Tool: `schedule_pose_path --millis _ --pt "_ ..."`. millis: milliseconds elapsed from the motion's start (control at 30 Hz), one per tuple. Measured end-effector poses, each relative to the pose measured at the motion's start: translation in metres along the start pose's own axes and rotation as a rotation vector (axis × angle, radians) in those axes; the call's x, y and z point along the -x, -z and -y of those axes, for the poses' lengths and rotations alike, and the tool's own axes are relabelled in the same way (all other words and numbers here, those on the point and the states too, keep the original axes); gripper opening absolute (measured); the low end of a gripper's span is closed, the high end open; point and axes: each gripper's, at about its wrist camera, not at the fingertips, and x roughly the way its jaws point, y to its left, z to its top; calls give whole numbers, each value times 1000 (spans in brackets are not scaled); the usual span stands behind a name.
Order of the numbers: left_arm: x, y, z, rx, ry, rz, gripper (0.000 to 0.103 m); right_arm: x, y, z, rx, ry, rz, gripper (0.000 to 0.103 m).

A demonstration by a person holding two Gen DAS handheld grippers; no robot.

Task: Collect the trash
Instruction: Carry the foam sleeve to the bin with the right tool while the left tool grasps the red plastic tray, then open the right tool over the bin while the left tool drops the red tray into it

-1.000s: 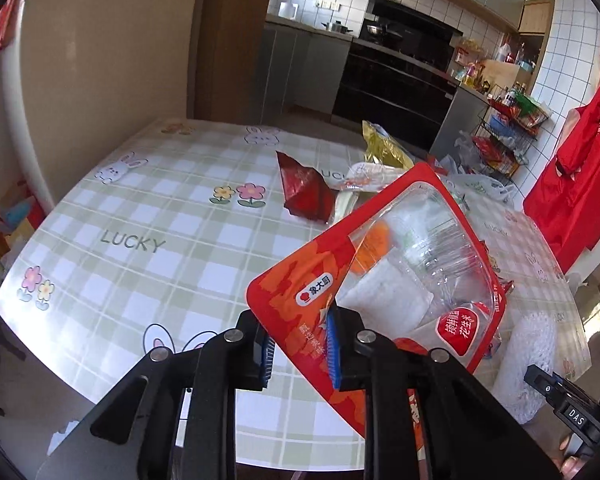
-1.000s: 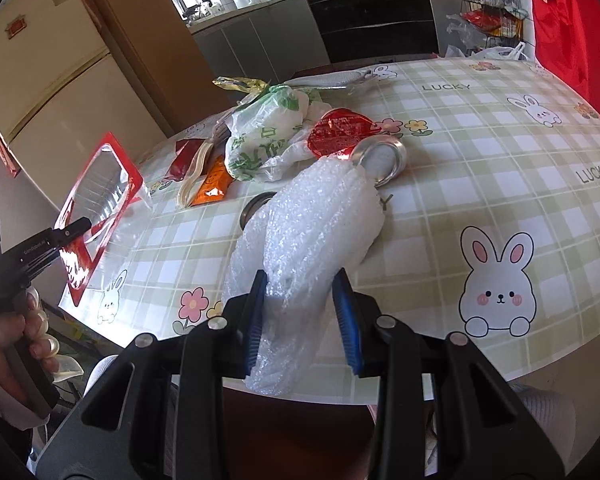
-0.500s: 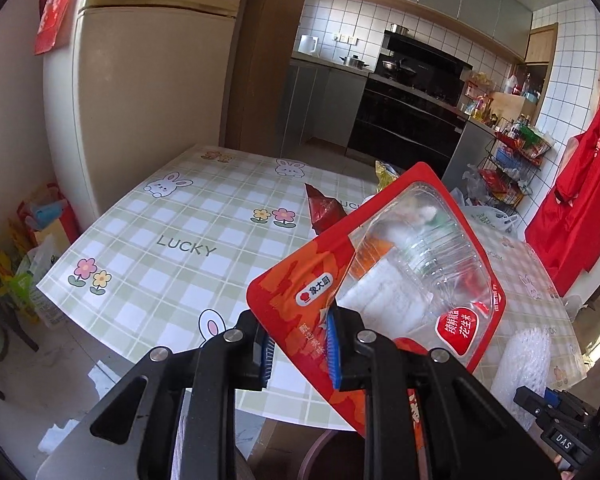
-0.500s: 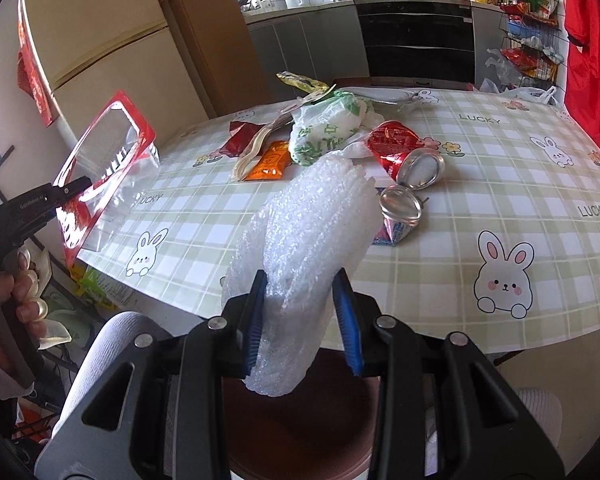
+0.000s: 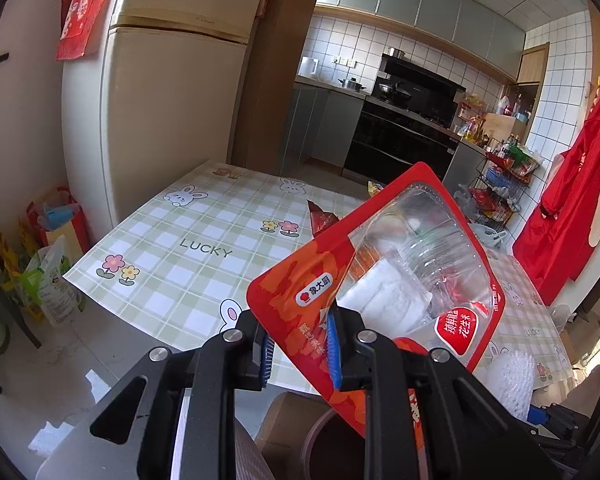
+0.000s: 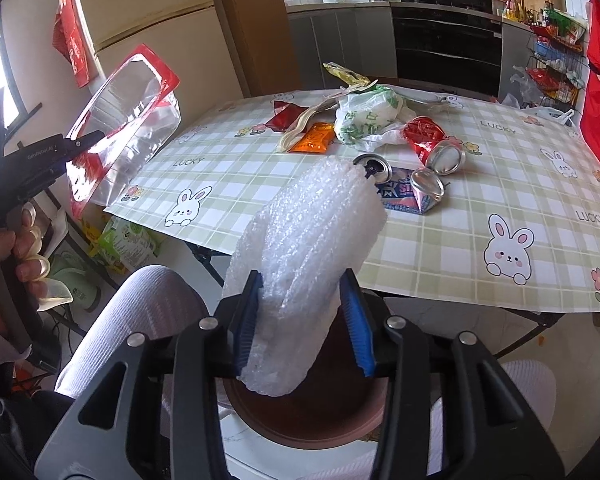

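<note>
left gripper point(image 5: 300, 342) pinches red bag point(image 5: 384, 276) by corner, held off table point(image 5: 172, 248) edge. right gripper point(image 6: 302, 320) clamps bubble wrap point(image 6: 308, 256) above brown bin point(image 6: 300, 416). cans point(image 6: 428, 172), wrappers point(image 6: 312, 138), plastic bag point(image 6: 364, 120) on table.

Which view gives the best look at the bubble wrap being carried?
The right wrist view: the bubble wrap fills the centre, pinched in the right tool above a brown bin. The left wrist view shows only its white end at the lower right, past the red peanut bag held by the left tool.
</note>
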Motion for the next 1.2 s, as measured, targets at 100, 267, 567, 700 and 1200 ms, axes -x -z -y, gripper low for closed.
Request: schedule_pose_path --millis 100,267,567,700,1200 --pt "1 2 2 -11 5 0 21 1 0 -2 6 -11 6 49" --pt "-5 5 4 -20 4 -10 21 -5 -1 -2 6 -22 -3 61" --pt "-19 15 24 -105 -4 -28 22 2 -6 18 -86 90 133 94" --pt "-25 28 42 -174 14 -51 22 12 -7 33 -141 163 219 97" --pt "-54 73 100 -343 139 -229 24 13 7 72 -276 223 250 97"
